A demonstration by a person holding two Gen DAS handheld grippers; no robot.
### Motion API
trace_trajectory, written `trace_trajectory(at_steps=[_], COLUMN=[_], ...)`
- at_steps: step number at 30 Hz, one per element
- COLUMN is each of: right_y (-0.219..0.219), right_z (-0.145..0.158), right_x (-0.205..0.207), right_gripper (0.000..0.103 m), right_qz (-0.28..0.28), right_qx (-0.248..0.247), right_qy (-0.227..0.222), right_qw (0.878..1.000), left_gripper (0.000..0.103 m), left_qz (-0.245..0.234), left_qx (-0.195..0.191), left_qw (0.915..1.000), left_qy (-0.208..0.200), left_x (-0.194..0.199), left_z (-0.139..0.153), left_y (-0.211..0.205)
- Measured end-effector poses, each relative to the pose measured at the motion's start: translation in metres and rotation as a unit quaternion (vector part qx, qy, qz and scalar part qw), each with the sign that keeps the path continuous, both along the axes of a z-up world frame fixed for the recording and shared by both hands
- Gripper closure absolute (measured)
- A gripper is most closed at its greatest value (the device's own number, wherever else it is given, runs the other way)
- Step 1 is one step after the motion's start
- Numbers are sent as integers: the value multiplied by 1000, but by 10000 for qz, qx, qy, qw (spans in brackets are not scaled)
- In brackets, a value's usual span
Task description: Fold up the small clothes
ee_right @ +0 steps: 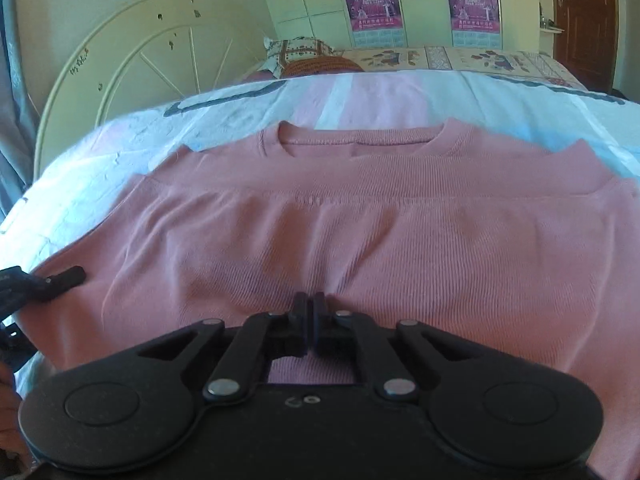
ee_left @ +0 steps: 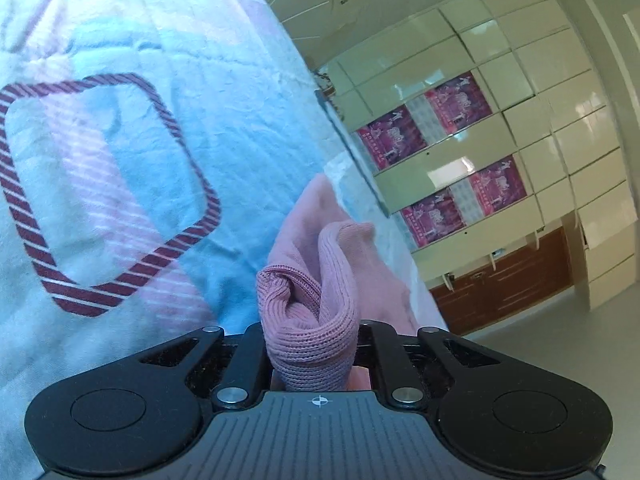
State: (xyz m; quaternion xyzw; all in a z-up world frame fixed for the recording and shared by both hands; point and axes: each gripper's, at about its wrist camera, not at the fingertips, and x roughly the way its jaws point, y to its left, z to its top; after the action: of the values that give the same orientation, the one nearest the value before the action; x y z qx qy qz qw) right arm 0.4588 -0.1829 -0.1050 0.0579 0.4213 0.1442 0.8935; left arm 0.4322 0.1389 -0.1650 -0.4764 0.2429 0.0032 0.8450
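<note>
A pink knit sweater lies flat on the bed, its neckline at the far side. My right gripper is shut, its fingertips pressed on the near part of the sweater; whether it pinches cloth I cannot tell. My left gripper is shut on a bunched ribbed edge of the pink sweater, held beside the bedsheet. The left gripper also shows in the right wrist view at the sweater's left edge.
The bed has a pale blue and pink sheet with a maroon striped square print. A cream round headboard and a pillow lie beyond. Cream wardrobes with pink posters and a brown door stand behind.
</note>
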Motion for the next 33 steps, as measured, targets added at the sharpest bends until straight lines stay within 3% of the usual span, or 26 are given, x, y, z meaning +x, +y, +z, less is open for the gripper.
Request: trace_trajectory(at_steps=[5,11,15,18,19,20,21,22,23,26,28,31,33], right_y=[-15,-108,-191,-244,-258,-271,-281,-289,-294,-298,-294,-277,-261], right_z=[3,26,41,44,41,39,36,34,33,37,39,38,36], right_x=[-1,-36,-65,-83,-87,-92,-96,-99,-102,-105,-97,-79,-65], right_gripper=[103,98,96,91,90,87,76,70,56,56,58,58,56], right_qz=[-33,-1158,-1916,-2298,-2380,-2467,-2510,-2537,-2572,-2285,-2038,-1619,-1360], right_qx=[443,1273,1470,1638,1708,1786,1892,1990,2033,2178,2305,2322,2197], right_qy=[77,-294,-506,-468,-414,-378,-358,-342,-355,-479,-472,-340,-207], right_qw=[9990,9847,9691,9582,9552,9518,9487,9460,9441,9476,9503,9585,9658], left_gripper=[93,93,93,92,90,77,75,67,51,48,47,47,47], left_qz=[-571,-1795,-2483,-3052,-3365,-3655,-3808,-3777,-3863,-3716,-3382,-2671,-2388], left_qx=[252,836,1177,1242,1448,1695,1885,2088,2121,1860,1934,2528,2597], left_qw=[9964,9748,9567,9431,9304,9144,9017,9002,8973,9094,9201,9299,9356], left_qy=[-582,-1026,-963,-453,-109,400,805,582,242,-197,-403,-92,143], left_x=[8,36,52,59,61,64,64,53,44,27,27,42,55], left_z=[58,129,141,122,107,91,83,92,106,139,156,152,142], left_y=[-37,-141,-224,-287,-315,-340,-360,-367,-365,-334,-301,-241,-212])
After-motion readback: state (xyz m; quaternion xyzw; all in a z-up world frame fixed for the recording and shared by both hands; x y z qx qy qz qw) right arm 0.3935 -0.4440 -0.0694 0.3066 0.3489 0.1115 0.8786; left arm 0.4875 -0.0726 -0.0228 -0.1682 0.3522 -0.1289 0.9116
